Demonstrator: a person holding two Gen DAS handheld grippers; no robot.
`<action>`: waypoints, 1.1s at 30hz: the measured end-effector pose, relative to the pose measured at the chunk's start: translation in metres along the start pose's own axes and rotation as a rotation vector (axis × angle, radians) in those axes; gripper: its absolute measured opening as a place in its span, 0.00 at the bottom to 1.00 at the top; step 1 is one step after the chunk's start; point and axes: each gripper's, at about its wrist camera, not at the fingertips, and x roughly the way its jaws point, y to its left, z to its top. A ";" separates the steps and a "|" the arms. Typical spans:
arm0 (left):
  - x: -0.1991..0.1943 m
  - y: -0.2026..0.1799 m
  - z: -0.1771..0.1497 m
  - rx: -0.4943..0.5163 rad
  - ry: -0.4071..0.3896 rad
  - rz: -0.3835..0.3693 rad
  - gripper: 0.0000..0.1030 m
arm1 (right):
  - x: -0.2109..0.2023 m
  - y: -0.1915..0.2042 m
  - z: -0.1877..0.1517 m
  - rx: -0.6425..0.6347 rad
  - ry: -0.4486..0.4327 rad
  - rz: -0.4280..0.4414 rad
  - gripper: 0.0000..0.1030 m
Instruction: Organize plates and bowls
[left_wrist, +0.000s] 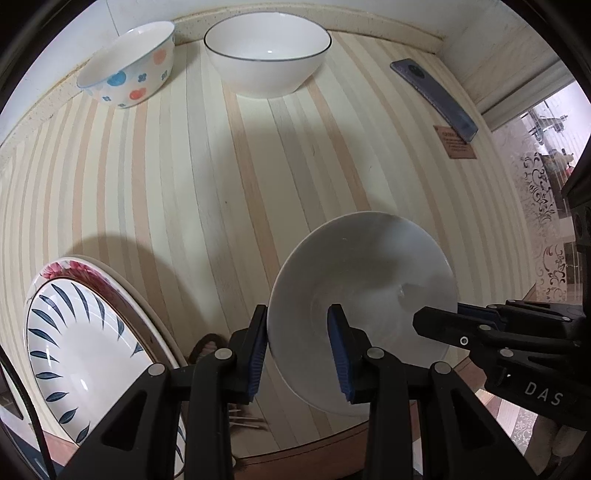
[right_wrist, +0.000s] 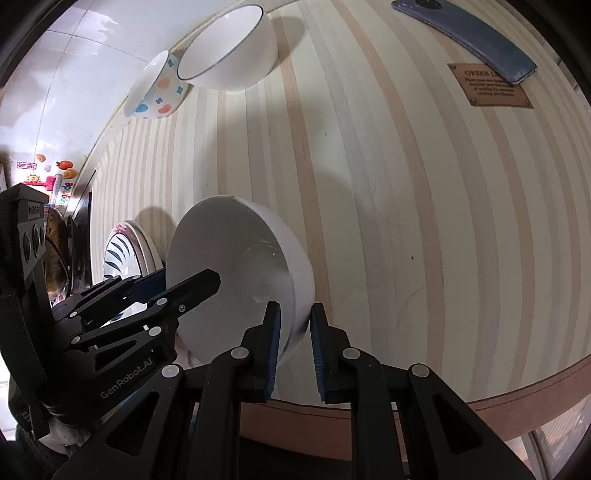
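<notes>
Straddling the near rim of the plain white ceramic bowl, your left gripper has one blue pad outside the wall and one inside; the jaws stand apart, and a gap shows at the inner pad, so I cannot tell that it bites. Your right gripper takes the opposite rim at about 3 o'clock in the left view, its jaws close on either side of the wall and seemingly clamped. The bowl hangs tilted over the striped wooden table, near its front edge.

Expect glazed ceramic: stiff, slick, breakable, moderately heavy. Hold by the rim wall, pads flat, and avoid twisting.

At 8 o'clock in the left view lie the stacked leaf-patterned plates; at 12 o'clock stand a black-rimmed white bowl and a spotted bowl. Only the right view shows this bowl's outer wall, plus the engraved wooden plaque under the blue phone.
</notes>
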 end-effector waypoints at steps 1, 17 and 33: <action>0.002 0.000 0.000 -0.004 0.006 -0.004 0.29 | 0.001 -0.001 0.000 0.002 0.003 -0.001 0.18; -0.095 0.048 0.076 -0.147 -0.222 -0.026 0.37 | -0.075 0.002 0.079 0.024 -0.118 0.137 0.59; -0.007 0.073 0.181 -0.170 -0.171 -0.001 0.37 | 0.017 0.016 0.236 0.061 -0.129 0.125 0.24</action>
